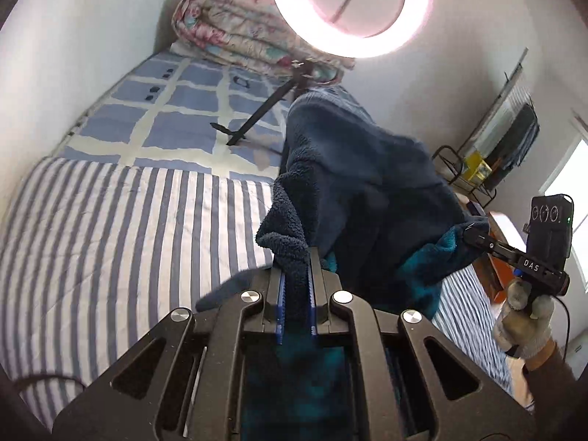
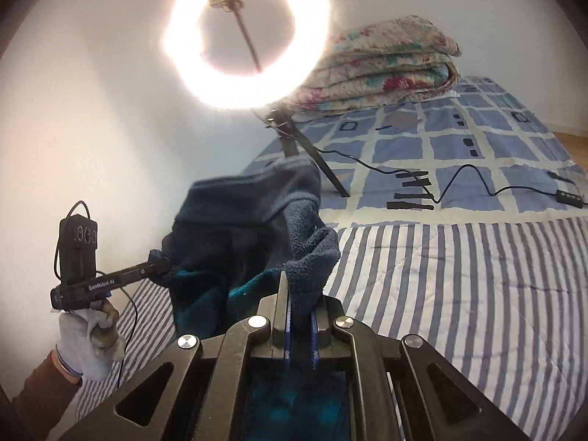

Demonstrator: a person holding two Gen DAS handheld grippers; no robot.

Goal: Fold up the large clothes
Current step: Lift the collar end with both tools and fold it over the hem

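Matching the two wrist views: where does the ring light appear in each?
Left wrist: ring light at top centre-right, cut by the frame edge.
Right wrist: ring light at top, left of centre, fully visible.
Shared landmark: folded floral quilt behind it on the bed.

A lit ring light [image 2: 246,33] on a tripod [image 2: 308,154] is seen on the bed [image 2: 459,275]. A folded floral quilt [image 2: 386,62] is stacked against the wall, beside a black cable [image 2: 459,176].
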